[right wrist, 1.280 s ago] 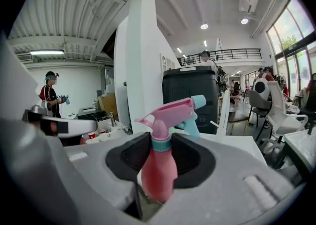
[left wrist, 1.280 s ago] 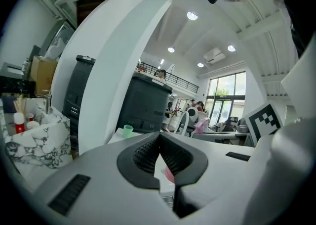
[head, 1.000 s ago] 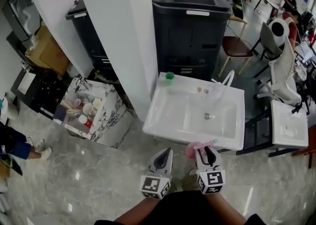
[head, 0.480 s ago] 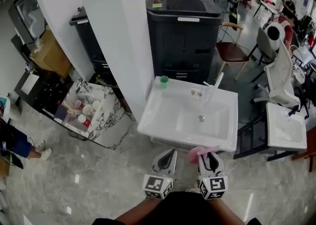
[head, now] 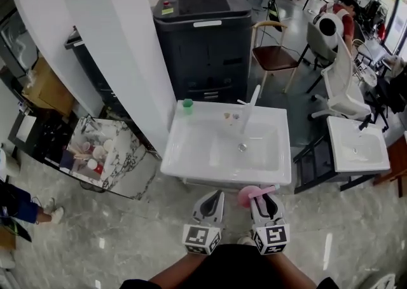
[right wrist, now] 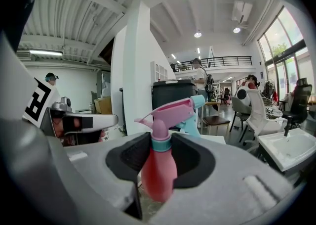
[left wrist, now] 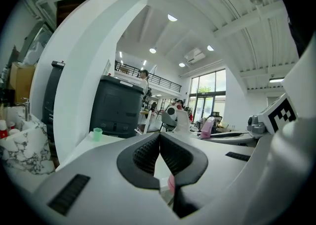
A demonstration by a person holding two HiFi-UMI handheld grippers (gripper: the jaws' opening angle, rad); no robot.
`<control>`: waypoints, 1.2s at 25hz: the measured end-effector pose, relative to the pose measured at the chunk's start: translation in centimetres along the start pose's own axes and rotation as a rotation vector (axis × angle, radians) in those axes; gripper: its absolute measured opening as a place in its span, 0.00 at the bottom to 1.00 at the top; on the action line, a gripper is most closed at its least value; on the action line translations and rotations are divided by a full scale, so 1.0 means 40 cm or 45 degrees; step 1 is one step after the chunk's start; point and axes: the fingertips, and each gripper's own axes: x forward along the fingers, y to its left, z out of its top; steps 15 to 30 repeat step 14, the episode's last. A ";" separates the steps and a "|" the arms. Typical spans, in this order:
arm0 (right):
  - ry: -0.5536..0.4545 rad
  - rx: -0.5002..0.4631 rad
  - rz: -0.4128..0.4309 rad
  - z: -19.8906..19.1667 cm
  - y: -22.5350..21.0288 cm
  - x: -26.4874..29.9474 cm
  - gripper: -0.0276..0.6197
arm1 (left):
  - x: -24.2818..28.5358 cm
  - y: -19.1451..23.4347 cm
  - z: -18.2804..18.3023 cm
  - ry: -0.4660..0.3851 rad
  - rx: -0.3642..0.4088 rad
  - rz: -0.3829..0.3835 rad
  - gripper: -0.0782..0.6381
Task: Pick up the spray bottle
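Right gripper [right wrist: 160,146]: jaws part-way open and clamped on the spray bottle [right wrist: 159,169], pads on either side of the pink shoulder just under the teal collar. The bottle sits upright; trigger head and teal nozzle stick out above and past the jaws. Left gripper [left wrist: 159,142]: pads together, nothing btwn them, riding just beside the right one.

Handling (judgement): plastic, so prob. light. The body is opaque, so fill level can't be told; if full, weight sits low and it'll want to swing. Walls are likely thin and will give under a hard squeeze. The surface looks smooth and tapered, so it's slippery-ish. The present hold looks like the best spot: narrow neck, w/ the collar acting as a stop above the pads. Keep off the trigger, and keep it upright to avoid drips.

Where it is: in the air in front of the person, over the floor [head: 95,243], near the front rim of the white sink [head: 191,168] but not touching it.

Surface & room: the floor is glossy grey marble-look, so a dropped bottle would slide. The sink has a white tap [head: 249,107] and a small green cup [head: 187,105] at its back edge. Behind it stands a big dark bin [head: 203,46], w/ a white pillar [head: 108,40] to the left. A chair [head: 273,56] and a 2nd sink [head: 356,162] are on the right, w/ a marble-pattern box of cups [head: 124,167] low on the left. Open, bright hall, people far back.
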 end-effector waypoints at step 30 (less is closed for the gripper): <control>-0.024 0.009 -0.059 0.003 0.033 0.029 0.24 | -0.003 0.047 -0.001 0.001 0.016 -0.054 0.13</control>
